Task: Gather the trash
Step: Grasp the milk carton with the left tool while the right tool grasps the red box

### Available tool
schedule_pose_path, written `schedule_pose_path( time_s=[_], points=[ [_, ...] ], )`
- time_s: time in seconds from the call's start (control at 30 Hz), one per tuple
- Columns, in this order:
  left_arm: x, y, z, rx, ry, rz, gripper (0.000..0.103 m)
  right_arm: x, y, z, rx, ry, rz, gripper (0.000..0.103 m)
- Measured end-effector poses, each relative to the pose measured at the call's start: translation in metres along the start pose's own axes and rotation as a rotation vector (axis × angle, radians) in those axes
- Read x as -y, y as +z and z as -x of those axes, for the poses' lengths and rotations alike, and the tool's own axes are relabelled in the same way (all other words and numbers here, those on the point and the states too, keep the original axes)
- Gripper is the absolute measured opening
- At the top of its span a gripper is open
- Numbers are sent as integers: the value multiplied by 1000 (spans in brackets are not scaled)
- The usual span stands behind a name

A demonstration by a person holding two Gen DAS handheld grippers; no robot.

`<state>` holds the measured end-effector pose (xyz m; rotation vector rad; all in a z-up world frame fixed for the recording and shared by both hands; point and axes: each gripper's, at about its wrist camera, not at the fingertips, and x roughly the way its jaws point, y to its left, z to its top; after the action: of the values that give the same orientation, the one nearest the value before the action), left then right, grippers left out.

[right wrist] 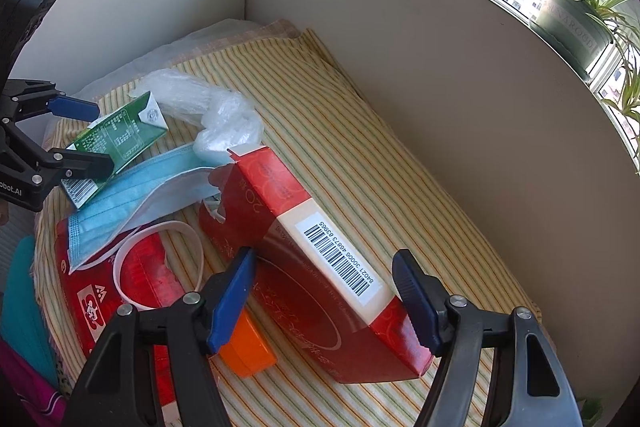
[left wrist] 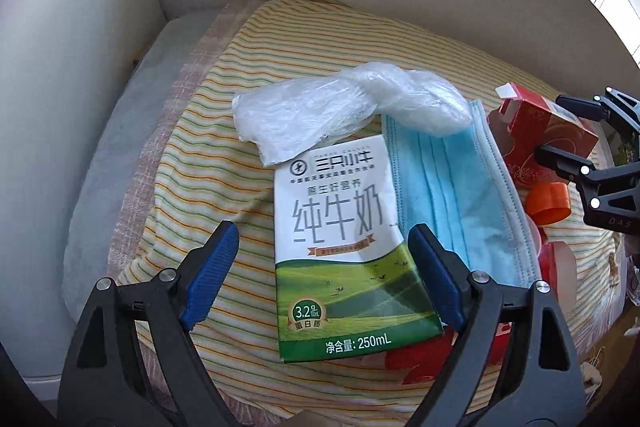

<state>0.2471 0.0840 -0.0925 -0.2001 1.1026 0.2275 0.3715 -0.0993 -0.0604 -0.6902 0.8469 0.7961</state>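
The left hand-held gripper stands wide, its blue pads straddling the white-and-green cardboard milk carton, which lies flat on the yellow striped cloth, likely lined up to pinch its sides. The right hand-held gripper, equally wide, brackets the long red cardboard box (barcode up). Between them lies a blue pleated face mask under crumpled clear plastic wrap.

The left wrist view looked down, close over the milk carton at frame centre. The right wrist view faced the red box nearby. Both shared the blue mask and striped cloth.
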Motion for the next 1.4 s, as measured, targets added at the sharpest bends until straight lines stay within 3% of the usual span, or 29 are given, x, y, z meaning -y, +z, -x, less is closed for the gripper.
schedule_pose_path(
  time_s=[0.23,0.37,0.53,0.67,0.8,1.03,1.4],
  points=[
    [-21,-12,-11,-25,-50,37,89,-6,1,1,-7,-4,19,64],
    [-27,-13,-11,-35,-38,-10,89,-6,1,12,-15,52,38,53],
    [-33,-17,-18,-54,-102,15,88,-12,-1,8,-50,120,71,49],
    [-38,-23,-17,-47,-178,47,68,-14,1,1,-37,145,34,41],
    [-35,-28,-8,-9,-172,37,67,-22,-1,4,-27,135,40,23],
    [-40,-40,15,36,-199,54,67,-20,-14,22,11,96,-9,21],
    [-59,-62,64,138,-191,75,67,14,-53,75,146,9,-236,20]
  ],
)
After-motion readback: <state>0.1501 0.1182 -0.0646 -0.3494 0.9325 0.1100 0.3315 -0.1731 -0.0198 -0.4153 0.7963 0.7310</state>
